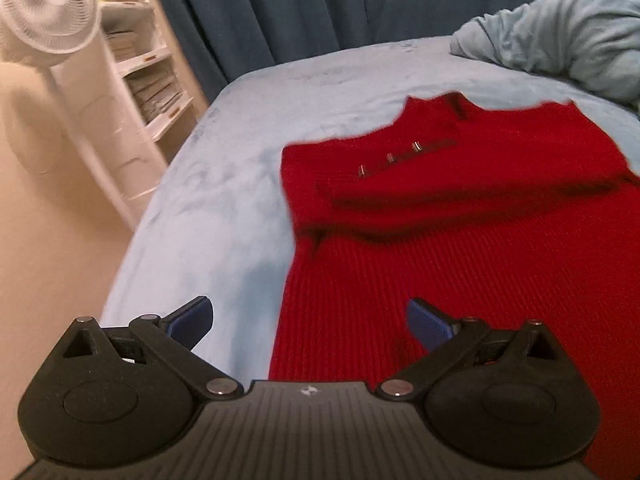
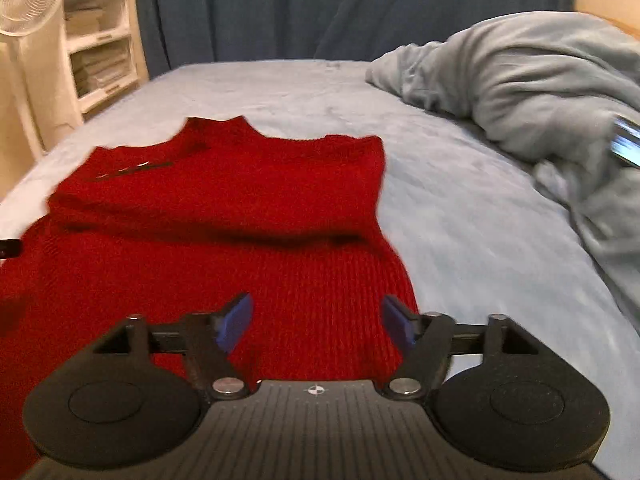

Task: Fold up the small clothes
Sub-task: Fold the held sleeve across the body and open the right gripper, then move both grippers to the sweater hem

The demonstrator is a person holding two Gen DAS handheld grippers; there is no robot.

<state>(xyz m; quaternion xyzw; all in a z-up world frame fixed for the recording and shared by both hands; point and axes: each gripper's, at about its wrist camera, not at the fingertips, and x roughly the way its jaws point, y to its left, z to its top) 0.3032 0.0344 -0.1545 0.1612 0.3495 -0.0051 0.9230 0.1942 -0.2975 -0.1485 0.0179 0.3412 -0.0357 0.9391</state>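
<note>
Bed (image 2: 460, 208) holds red sweater (image 2: 224, 216) | both tools (image 1: 310, 320) (image 2: 316, 322) spread, empty, near its hem | I should pinch both hem corners evenly.

One red sweater (image 1: 460, 240) is lying on one bed (image 1: 224, 208); one fan (image 1: 48, 4), one blanket (image 2: 532, 80), three buttons (image 1: 390, 158).

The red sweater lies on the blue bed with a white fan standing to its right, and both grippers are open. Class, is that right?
Not quite: the fan stands left of the sweater, as both wrist views show. The rest holds: bed, left gripper, right gripper.
</note>
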